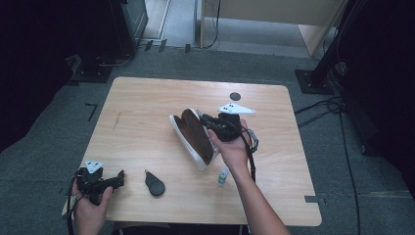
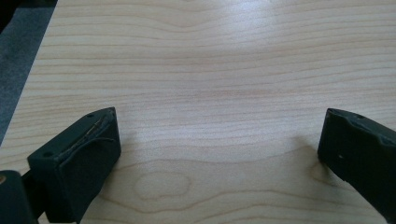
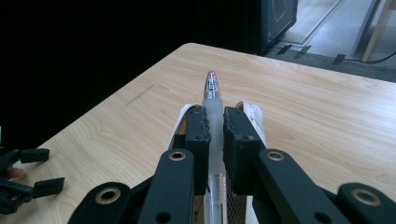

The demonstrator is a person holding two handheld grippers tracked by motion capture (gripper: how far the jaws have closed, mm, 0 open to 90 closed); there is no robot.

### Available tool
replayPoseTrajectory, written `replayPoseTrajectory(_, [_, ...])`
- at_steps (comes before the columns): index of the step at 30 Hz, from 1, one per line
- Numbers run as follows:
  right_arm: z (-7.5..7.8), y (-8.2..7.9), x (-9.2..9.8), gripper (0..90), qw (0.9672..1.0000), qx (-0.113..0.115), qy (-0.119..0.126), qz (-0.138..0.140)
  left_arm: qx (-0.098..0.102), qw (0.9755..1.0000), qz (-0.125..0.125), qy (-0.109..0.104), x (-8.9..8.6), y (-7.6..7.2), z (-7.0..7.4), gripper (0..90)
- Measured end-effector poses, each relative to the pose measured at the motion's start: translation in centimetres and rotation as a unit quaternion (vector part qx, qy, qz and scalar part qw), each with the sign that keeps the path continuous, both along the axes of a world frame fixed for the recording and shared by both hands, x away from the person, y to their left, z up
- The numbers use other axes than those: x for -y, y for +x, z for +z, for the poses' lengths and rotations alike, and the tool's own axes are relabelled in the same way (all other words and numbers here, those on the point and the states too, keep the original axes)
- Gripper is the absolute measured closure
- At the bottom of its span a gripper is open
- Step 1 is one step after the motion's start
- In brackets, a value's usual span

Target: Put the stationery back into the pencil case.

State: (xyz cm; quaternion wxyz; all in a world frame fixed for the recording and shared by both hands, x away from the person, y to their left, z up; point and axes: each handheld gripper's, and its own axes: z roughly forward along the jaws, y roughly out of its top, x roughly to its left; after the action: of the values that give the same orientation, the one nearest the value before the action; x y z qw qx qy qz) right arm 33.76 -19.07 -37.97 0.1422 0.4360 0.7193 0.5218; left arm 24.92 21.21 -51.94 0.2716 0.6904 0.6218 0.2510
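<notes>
Gripping translucent pen [image 3: 213, 107] between clenched jaws, right gripper [image 3: 215, 135] aligns it over open case [image 1: 193, 137] beneath, apparently for insertion. Left gripper [image 2: 219, 144] idle, jaws released over bare bench [image 2: 210, 70].

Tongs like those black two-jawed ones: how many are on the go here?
2. The left tongs rest open at the wooden table's near left edge; the right tongs grip a translucent pen over an open glasses case.
</notes>
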Motion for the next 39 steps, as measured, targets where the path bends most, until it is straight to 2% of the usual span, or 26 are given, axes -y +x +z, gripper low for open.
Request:
replayPoseTrajectory(6, [-0.4,0.2,-0.2,81.3,0.9999,-0.002,-0.010,0.001,0.000,1.0000,0.000,0.000,0.0,0.0,0.0,0.0])
replayPoseTrajectory(10, [-0.8,0.2,-0.4,81.3,0.9999,-0.007,-0.007,0.006,0.001,1.0000,0.000,0.000,0.0,0.0,0.0,0.0])
replayPoseTrajectory(15, [-0.7,0.2,-0.8,81.2,0.9999,0.003,-0.009,0.012,0.000,1.0000,0.000,0.000,0.0,0.0,0.0,0.0])
replayPoseTrajectory(23, [-1.3,0.2,-1.1,80.5,0.9997,-0.001,-0.016,0.017,0.000,1.0000,0.000,0.000,0.0,0.0,0.0,0.0])
replayPoseTrajectory(28, [-1.9,0.1,-1.3,81.3,0.9992,0.000,-0.033,0.024,0.001,1.0000,0.000,0.000,0.0,0.0,0.0,0.0])
replayPoseTrajectory(31, [-2.1,-0.1,-1.3,81.5,0.9990,-0.001,-0.036,0.026,0.000,1.0000,0.000,0.000,0.0,0.0,0.0,0.0])
replayPoseTrajectory(39, [-2.3,-1.2,-0.8,81.9,0.9978,-0.003,-0.058,0.032,0.000,1.0000,-0.001,0.000,0.0,0.0,0.0,0.0])
